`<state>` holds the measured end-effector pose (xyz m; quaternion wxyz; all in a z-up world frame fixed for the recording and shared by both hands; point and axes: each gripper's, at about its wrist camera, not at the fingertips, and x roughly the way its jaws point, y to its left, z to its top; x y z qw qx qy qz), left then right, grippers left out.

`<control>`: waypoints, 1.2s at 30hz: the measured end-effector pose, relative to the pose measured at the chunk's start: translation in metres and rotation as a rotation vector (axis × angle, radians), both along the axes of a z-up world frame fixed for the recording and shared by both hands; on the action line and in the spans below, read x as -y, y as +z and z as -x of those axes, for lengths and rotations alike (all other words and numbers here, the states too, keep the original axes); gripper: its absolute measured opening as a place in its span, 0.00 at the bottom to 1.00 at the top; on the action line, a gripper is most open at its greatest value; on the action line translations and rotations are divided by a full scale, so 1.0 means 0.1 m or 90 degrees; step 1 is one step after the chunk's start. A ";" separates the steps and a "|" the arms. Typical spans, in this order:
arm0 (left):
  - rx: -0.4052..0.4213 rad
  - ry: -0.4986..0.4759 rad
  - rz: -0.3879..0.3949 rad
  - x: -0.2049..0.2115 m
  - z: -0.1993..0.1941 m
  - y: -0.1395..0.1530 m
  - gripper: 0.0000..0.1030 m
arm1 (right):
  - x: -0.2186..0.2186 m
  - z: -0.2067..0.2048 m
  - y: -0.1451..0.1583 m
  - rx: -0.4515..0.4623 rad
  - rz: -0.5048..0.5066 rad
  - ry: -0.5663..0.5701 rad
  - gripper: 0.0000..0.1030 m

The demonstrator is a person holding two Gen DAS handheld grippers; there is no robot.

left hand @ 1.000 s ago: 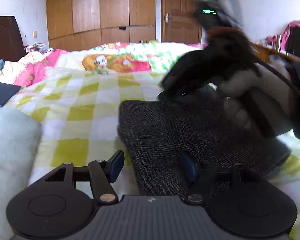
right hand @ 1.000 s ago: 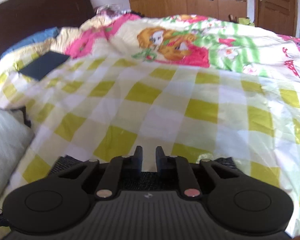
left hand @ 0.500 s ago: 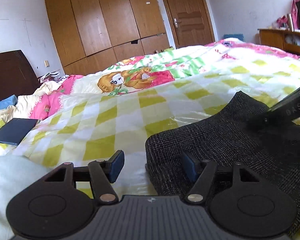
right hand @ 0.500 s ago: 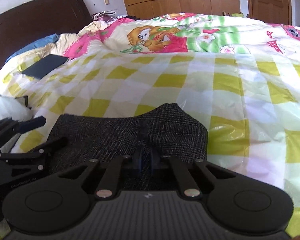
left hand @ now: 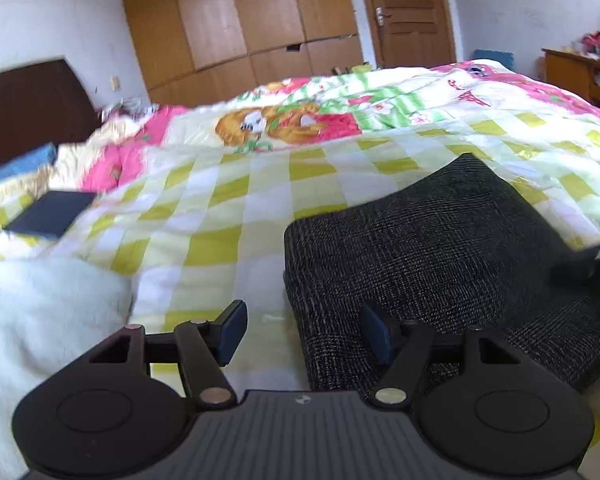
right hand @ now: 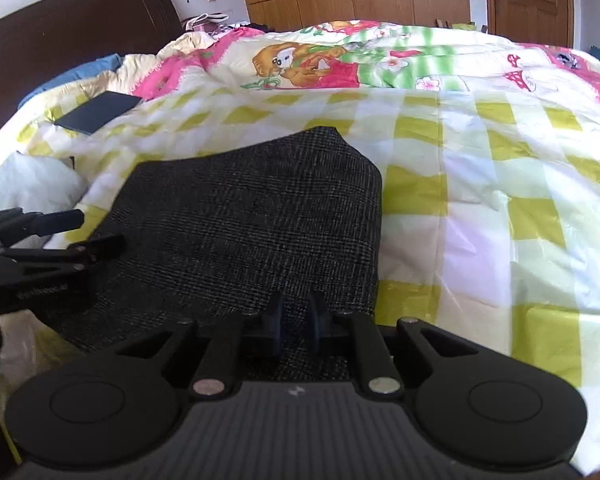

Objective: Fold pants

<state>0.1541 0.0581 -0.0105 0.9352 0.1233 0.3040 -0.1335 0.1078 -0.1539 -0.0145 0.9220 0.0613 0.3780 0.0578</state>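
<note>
Pants (right hand: 256, 220), dark grey and folded into a thick pad, lie on the yellow-checked bedspread (right hand: 480, 216). A second ago the right wrist view showed almost only bedspread; now the folded cloth fills it. The right gripper (right hand: 294, 326) has just been opening a little, with a narrow gap over the near edge and no cloth pinched. The left gripper (left hand: 302, 330) stands wide apart astride the fold's corner, gripping nothing.

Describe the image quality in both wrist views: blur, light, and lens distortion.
Left wrist view: the quilt and headboard are smeared with motion blur, while the pants stay fairly sharp; the wardrobe bows from the fisheye. Right wrist view: sharper overall, with daylight glaring on the quilt's right side and dark vignetted corners.
</note>
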 end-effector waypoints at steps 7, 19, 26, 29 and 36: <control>-0.029 0.030 0.017 0.00 0.30 0.26 0.75 | -0.08 0.45 0.41 0.052 -0.055 -0.010 0.20; -0.027 0.049 0.042 0.14 1.02 0.32 0.97 | -0.17 1.02 0.35 0.031 -0.089 -0.019 0.22; -0.027 0.050 0.034 0.20 1.19 0.28 1.00 | -0.17 1.15 0.31 0.025 -0.080 -0.027 0.24; -0.031 0.050 0.030 0.21 1.24 0.26 1.00 | -0.18 1.17 0.30 0.024 -0.078 -0.026 0.24; -0.029 0.050 0.023 0.21 1.32 0.24 1.00 | -0.21 1.24 0.25 0.016 -0.076 -0.020 0.24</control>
